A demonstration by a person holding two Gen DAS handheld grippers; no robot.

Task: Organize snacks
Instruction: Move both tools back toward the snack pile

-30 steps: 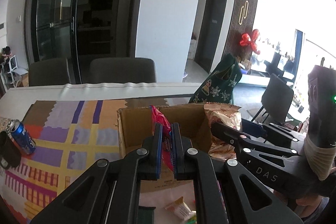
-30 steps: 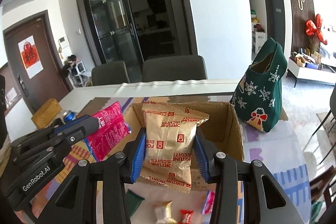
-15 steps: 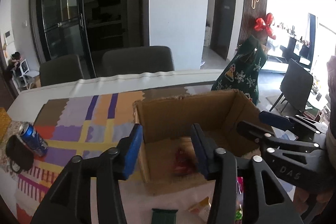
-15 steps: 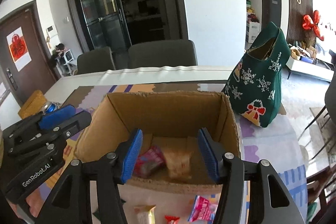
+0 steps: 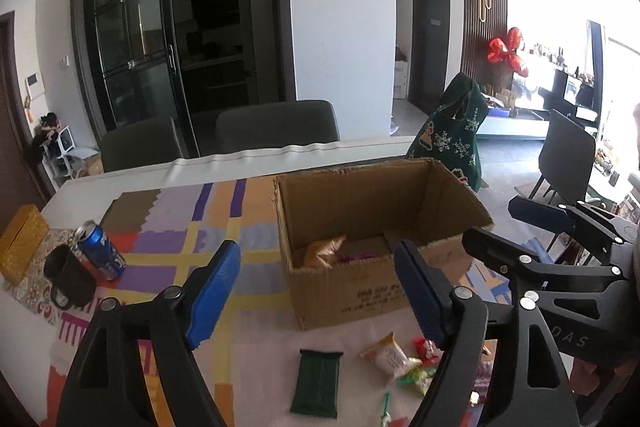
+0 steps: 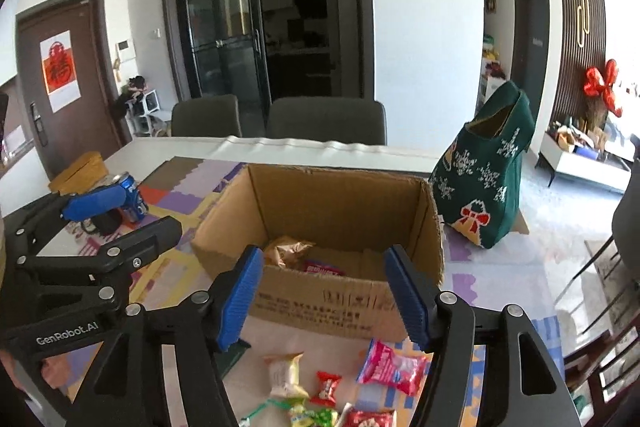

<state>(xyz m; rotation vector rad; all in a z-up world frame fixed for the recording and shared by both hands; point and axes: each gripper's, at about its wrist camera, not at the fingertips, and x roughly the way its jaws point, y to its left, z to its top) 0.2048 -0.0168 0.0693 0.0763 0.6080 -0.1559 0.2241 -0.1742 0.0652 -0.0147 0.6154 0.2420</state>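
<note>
An open cardboard box (image 5: 356, 291) (image 6: 332, 307) stands on the table. Inside lie a gold biscuit packet (image 6: 286, 251) (image 5: 322, 251) and a pink-red packet (image 6: 324, 269) (image 5: 356, 258). My left gripper (image 5: 318, 291) is open and empty, just in front of the box. My right gripper (image 6: 326, 297) is open and empty, also in front of the box. Loose snacks lie on the table below the grippers: a dark green packet (image 5: 316, 383), a cream wafer packet (image 6: 285, 375) (image 5: 388, 355), a pink packet (image 6: 390, 367), a small red candy (image 6: 328, 387).
A blue soda can (image 5: 100, 251) (image 6: 132, 193) and a black mug (image 5: 70, 281) stand at the left on the patterned mat. A green Christmas bag (image 6: 486, 183) (image 5: 452, 139) stands right of the box. A yellow box (image 5: 18, 243) is at far left. Chairs behind the table.
Both grippers opened and dropped their packets into the box, the left the pink one, the right the gold biscuit one. Both then drew back from the box.
</note>
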